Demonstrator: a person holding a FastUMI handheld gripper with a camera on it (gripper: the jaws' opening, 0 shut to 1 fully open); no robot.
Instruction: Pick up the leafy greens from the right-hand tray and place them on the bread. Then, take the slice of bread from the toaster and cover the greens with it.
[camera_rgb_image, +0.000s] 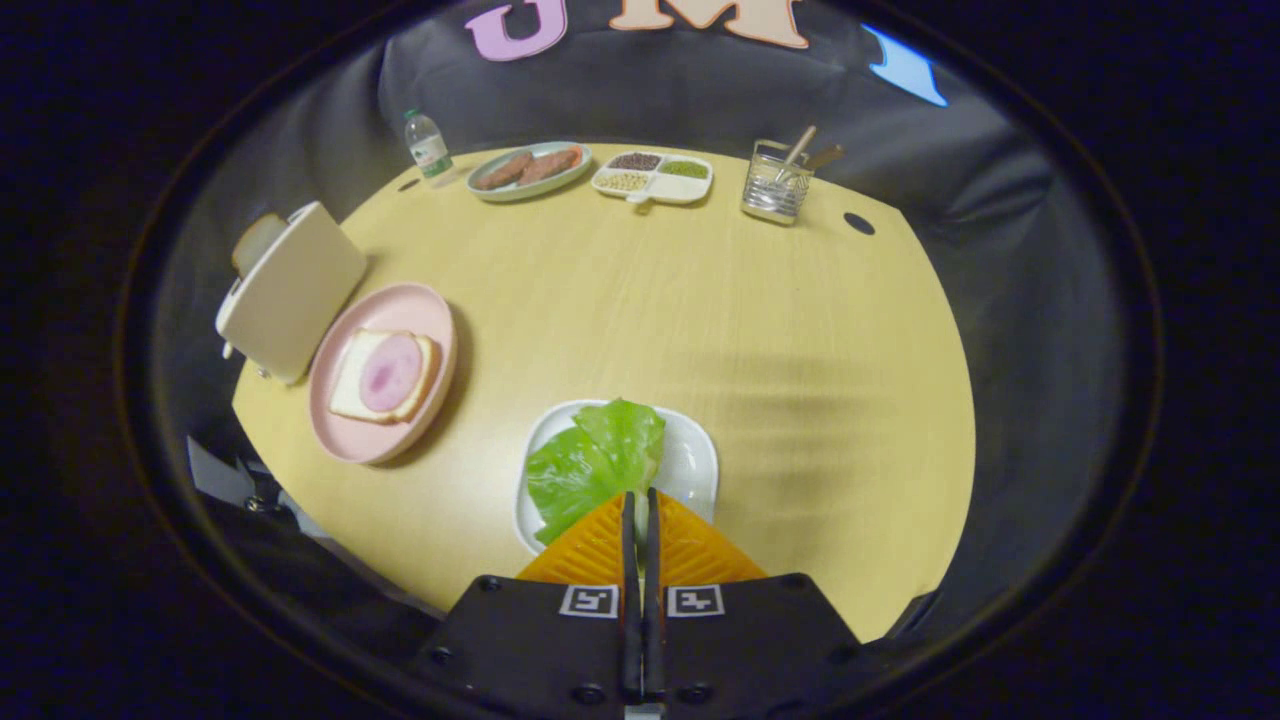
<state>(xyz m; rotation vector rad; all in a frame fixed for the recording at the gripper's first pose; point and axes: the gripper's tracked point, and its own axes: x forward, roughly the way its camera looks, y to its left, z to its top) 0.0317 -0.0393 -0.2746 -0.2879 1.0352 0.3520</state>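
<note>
Two clenched fingers of the claw (640, 497) hover over the leafy greens (595, 460).

Bare tabletop (640, 300) lies open across the middle and right edge. The toaster (292, 292) stands at the left edge beside the plate (340, 425); bottle (428, 147), dishes (652, 177) and cup (776, 185) line the far edge.

No word or number is legible. Two square coded markers (588, 600) sit on the gripper (640, 497), at 6 o'clock from its fingers, which are drawn together over the leafy greens (590, 462). The label on the bottle (428, 148), at the table's 11 o'clock, is too small to read.
</note>
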